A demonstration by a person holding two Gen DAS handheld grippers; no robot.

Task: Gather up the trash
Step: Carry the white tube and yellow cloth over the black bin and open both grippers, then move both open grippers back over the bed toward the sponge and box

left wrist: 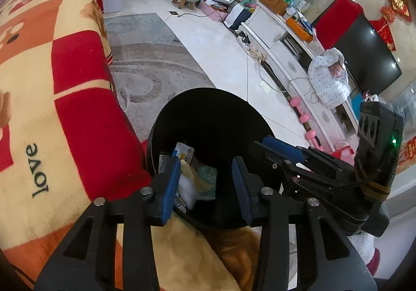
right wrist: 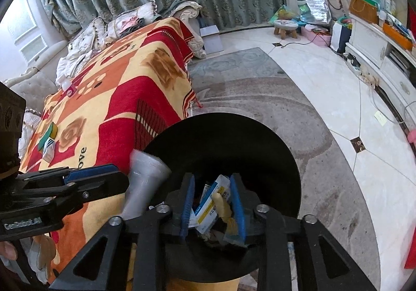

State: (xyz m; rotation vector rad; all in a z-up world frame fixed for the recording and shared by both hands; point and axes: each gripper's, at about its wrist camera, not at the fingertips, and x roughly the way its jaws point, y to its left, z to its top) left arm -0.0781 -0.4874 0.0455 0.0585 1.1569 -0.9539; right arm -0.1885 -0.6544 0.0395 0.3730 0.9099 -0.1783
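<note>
A black trash bin [left wrist: 208, 119] [right wrist: 234, 140] stands on the floor against the blanket-covered table [left wrist: 65, 109] [right wrist: 117, 98]. My left gripper [left wrist: 206, 184] hangs open over the bin's mouth, with nothing between its blue pads. Below it lie a white-green box [left wrist: 184, 152], a white tissue [left wrist: 187, 187] and a greenish packet [left wrist: 208, 176]. My right gripper [right wrist: 212, 204] also hangs over the bin, pads apart; a blue-white-yellow box [right wrist: 210, 202] shows between them, down in the bin. A blurred clear plastic cup [right wrist: 145, 182] is in the air at the bin's left rim, just off the left gripper [right wrist: 114, 179].
On the blanket lie a green-yellow sponge [right wrist: 49, 132], a small carton [right wrist: 49, 149] and a white bottle [right wrist: 66, 84]. A grey rug [right wrist: 260, 98] and tile floor spread beyond the bin. A white TV cabinet [left wrist: 280, 39], pink dumbbells [left wrist: 299, 106] and cables line the right.
</note>
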